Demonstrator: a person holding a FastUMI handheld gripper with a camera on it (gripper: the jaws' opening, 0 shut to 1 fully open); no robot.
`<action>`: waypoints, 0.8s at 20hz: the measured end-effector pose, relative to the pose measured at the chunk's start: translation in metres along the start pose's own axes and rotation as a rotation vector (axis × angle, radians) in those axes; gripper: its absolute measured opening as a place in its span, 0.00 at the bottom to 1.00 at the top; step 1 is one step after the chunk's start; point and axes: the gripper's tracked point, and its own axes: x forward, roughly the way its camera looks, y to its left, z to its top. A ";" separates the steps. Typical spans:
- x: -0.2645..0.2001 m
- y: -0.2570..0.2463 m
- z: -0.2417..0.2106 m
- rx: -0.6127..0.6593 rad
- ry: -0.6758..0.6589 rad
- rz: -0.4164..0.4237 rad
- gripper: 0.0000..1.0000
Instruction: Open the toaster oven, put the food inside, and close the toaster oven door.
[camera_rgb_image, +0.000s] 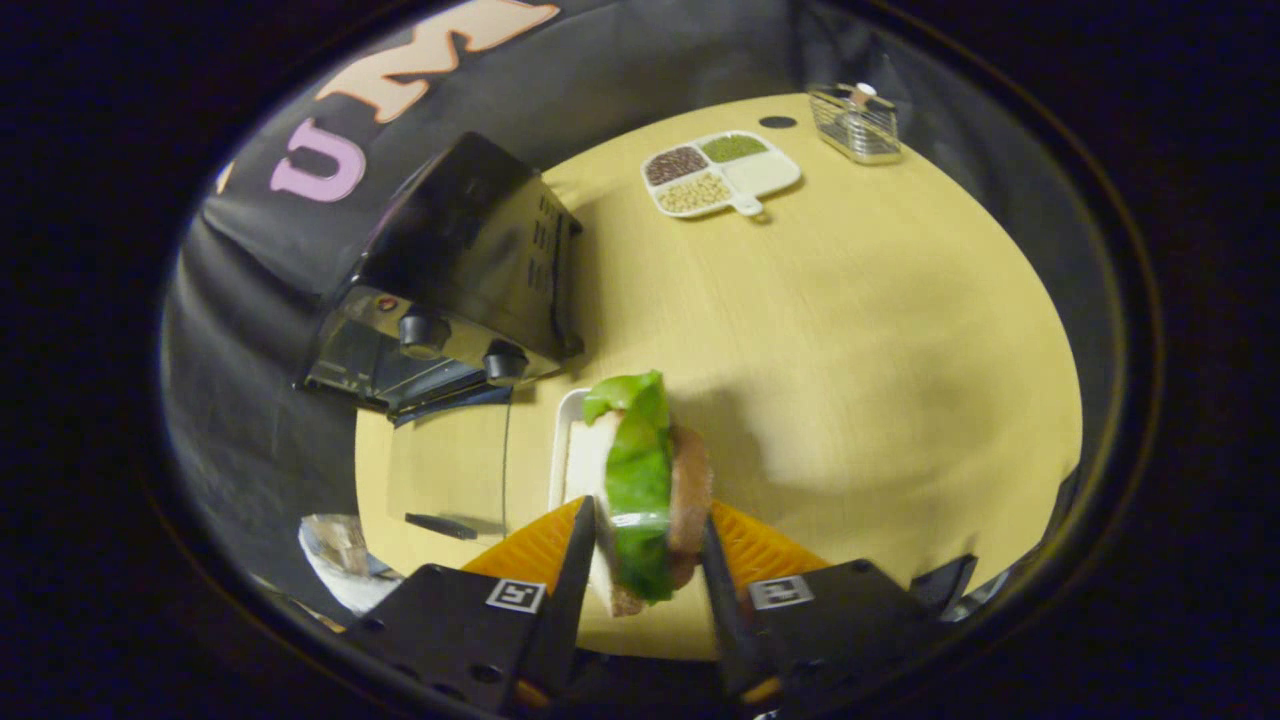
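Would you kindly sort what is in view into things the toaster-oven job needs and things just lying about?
Needed: the sandwich, pressed between both fingers of the claw; the toaster oven, door open; the white tray beyond the fingers.

Lying about: the divided dish of beans; the wire basket.

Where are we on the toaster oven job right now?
Done: the toaster oven door looks open, and the sandwich is lifted off the white tray. In hand: the gripper fingers clamp the sandwich. Left: place it inside and close the door.
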 end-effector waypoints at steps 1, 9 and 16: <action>-0.008 0.009 0.002 0.058 -0.014 0.039 0.43; -0.037 0.017 -0.005 0.131 -0.161 -0.018 0.39; -0.058 0.082 -0.014 0.268 -0.310 0.097 0.38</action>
